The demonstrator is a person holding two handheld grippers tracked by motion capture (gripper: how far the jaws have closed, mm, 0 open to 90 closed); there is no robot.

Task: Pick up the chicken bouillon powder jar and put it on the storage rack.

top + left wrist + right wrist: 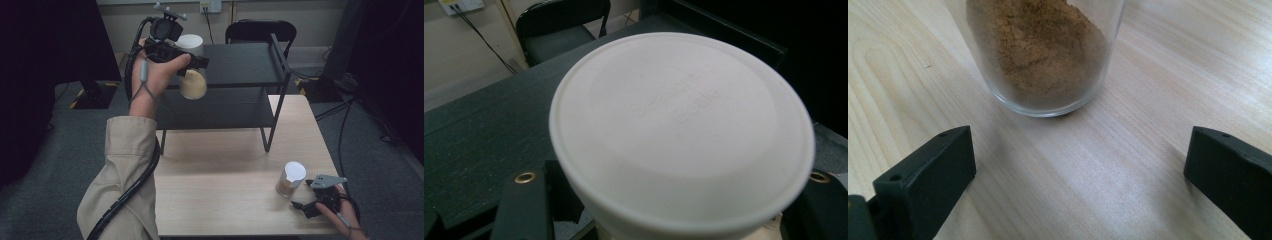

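Note:
My left gripper is raised beside the black shelf, shut on a clear jar of pale yellow powder with a white lid. In the left gripper view that white lid sits close above both jaws. A second clear jar with a white lid holds brown powder and stands on the wooden table near its right front. My right gripper rests open just in front of it. The right gripper view has the brown powder jar a little beyond the spread jaws, untouched.
The black two-level shelf stands at the back of the table, its top board bare. A black chair is behind it. Cables run over the grey floor to the right. A dark panel stands at the left.

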